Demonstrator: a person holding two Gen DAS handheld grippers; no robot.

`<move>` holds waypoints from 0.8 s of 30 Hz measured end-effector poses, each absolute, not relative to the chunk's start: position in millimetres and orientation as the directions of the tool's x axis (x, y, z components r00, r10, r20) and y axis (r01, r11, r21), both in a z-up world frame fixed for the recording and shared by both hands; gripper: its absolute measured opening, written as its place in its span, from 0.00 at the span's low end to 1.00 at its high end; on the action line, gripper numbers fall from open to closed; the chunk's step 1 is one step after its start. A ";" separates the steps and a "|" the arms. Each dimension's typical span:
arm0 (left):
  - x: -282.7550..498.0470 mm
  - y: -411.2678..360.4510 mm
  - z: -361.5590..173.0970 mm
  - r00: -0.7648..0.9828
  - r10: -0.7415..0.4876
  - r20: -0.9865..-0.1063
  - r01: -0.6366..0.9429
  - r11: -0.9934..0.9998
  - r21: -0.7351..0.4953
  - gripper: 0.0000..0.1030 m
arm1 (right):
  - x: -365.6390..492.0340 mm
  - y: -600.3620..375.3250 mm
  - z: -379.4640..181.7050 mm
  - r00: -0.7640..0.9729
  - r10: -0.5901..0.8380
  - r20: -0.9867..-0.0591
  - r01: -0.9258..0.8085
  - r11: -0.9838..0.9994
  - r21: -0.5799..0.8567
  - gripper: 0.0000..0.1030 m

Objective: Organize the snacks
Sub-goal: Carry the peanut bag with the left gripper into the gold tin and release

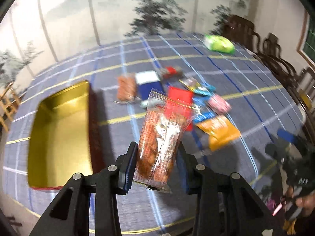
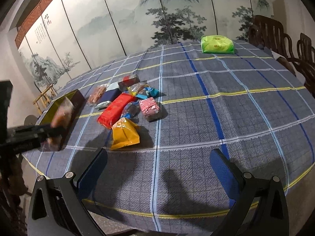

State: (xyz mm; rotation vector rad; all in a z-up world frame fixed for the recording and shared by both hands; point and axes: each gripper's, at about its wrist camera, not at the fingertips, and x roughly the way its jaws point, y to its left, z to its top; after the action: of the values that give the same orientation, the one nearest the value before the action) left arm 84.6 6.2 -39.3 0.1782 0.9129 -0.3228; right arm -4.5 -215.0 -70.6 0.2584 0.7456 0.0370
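My left gripper (image 1: 157, 157) is shut on a clear packet of brown snack with red print (image 1: 159, 137), lifted above the checked tablecloth (image 1: 226, 78). To its left lies an open tin with a gold inside (image 1: 61, 133), nothing in it. Beyond the packet is the snack pile: a red packet (image 1: 180, 96), an orange packet (image 1: 220, 131), a pink one (image 1: 219, 103) and a blue-and-white one (image 1: 148, 84). In the right wrist view the left gripper (image 2: 53, 129) holds the blurred packet (image 2: 63, 112) over the tin (image 2: 59, 106). My right gripper (image 2: 157, 167) stands open over bare cloth near the table's front edge.
A green pack (image 2: 217, 44) lies at the far side of the table. Dark wooden chairs (image 2: 275, 39) stand along the right. A painted folding screen (image 2: 118, 19) backs the table. A small wooden stand (image 2: 44, 98) sits beyond the tin on the left.
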 end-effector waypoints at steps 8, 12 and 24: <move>89.4 27.4 -28.7 0.622 -0.104 -0.776 0.256 0.964 0.076 0.33 | -3.0 -206.7 -71.9 0.724 0.136 -0.676 0.037 0.971 0.236 1.00; 90.6 33.9 -27.3 0.637 -0.072 -0.767 0.227 0.969 0.097 0.33 | -2.0 -202.9 -72.0 0.720 0.138 -0.681 0.028 0.973 0.228 1.00; 102.2 55.0 -22.8 0.655 -0.006 -0.755 0.155 0.980 0.127 0.34 | -1.4 -197.0 -72.3 0.712 0.141 -0.688 0.014 0.977 0.214 1.00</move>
State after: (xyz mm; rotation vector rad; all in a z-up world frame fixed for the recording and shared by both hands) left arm 102.2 55.0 -22.8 0.1869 0.8527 -0.0919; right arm -1.4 -197.0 -72.3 0.2104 0.7765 0.0712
